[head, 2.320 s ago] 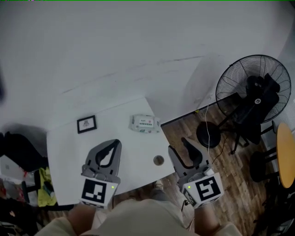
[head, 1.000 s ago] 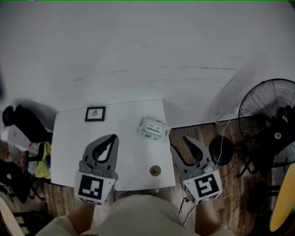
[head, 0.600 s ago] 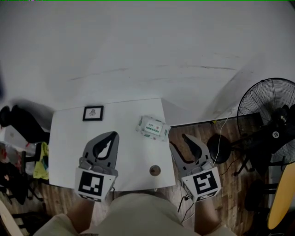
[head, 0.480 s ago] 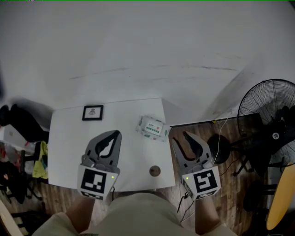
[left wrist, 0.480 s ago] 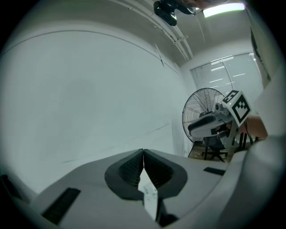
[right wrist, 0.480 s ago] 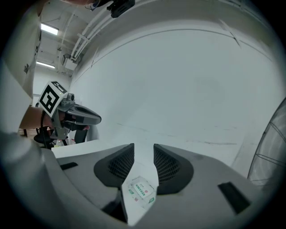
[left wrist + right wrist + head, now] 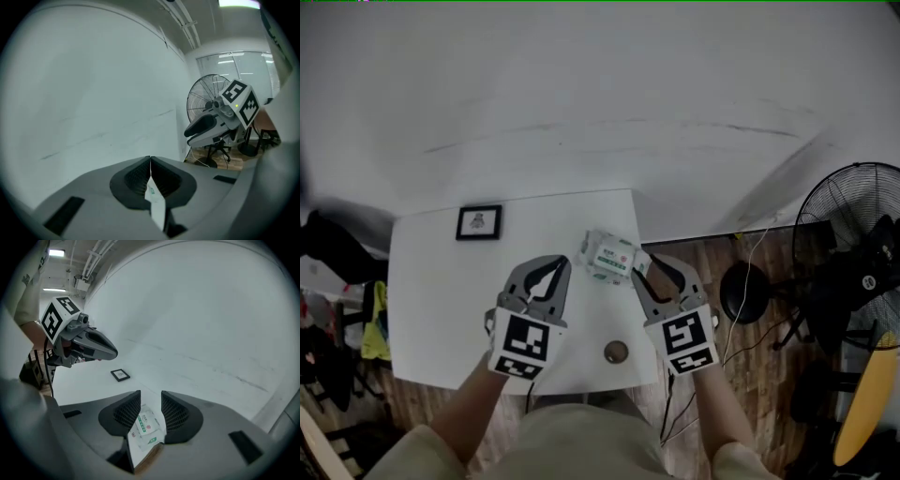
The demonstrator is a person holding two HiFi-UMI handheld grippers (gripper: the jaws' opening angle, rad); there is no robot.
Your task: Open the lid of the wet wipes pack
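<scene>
Surface (image 7: pixel 431 309), white, bears one frame (image 7: pixel 478 222) at left, one wipes pack (image 7: pixel 609 254) near its right edge and one brown disc (image 7: pixel 616 352) by the near edge. Two tools flank the pack: the left tool (image 7: pixel 555 264), jaws pressed together, lies just beside it, and the right tool (image 7: pixel 656 268) is spread but closing, with the pack between its jaws, not gripped. One fan (image 7: pixel 853 234) stands far right.

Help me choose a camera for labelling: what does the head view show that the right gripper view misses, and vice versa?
Only the head view: the fan and the round object near the front edge of the white table. Only the right gripper view: ceiling lights, and the wet wipes pack framed between the closing jaws of the right gripper, not gripped. Both: the pack, the small frame, the left gripper, the table.
</scene>
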